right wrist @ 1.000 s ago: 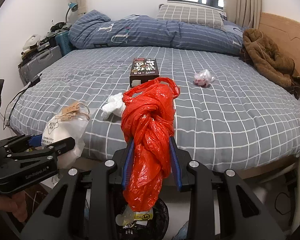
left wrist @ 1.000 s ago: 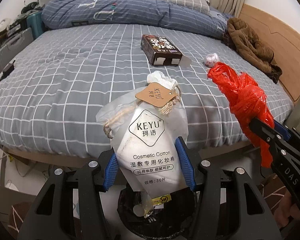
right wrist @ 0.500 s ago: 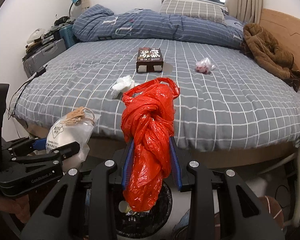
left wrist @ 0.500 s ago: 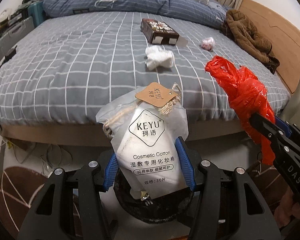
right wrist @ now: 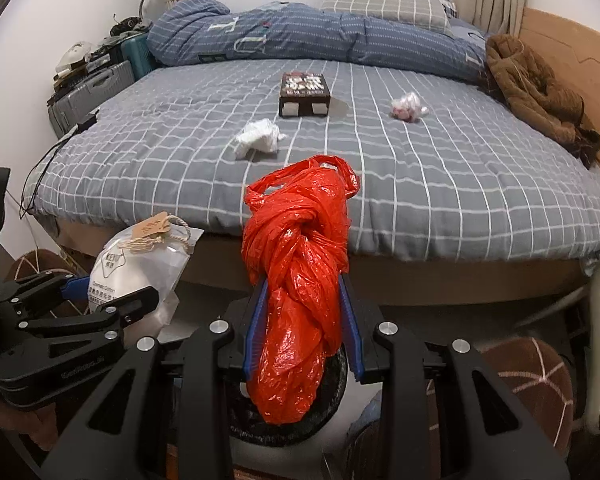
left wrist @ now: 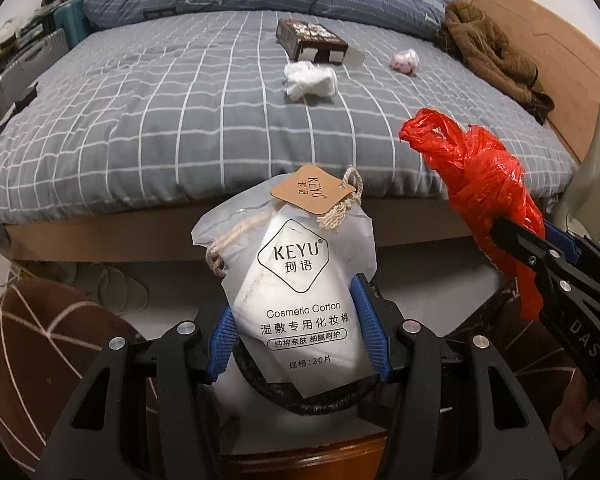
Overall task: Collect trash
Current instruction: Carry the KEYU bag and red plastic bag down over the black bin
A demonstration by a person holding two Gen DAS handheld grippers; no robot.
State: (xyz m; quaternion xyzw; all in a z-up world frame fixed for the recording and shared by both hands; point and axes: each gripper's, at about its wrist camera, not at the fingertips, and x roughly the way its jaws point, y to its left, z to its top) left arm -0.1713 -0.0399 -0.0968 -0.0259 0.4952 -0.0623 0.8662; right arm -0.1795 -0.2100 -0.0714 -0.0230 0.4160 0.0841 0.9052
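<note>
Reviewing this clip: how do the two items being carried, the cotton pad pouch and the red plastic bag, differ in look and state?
The cotton pad pouch is a flat, translucent white pack with printed text, a cord and a brown tag; the red plastic bag is plain, crumpled and knotted into a twisted bundle. The pouch sits in the left hand-held gripper, the bag in the right hand-held gripper. Both are clamped between blue pads above the dark bin.

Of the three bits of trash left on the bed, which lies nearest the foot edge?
The crumpled white tissue. The dark box and the pink-white wad both lie farther up the bed.
</note>
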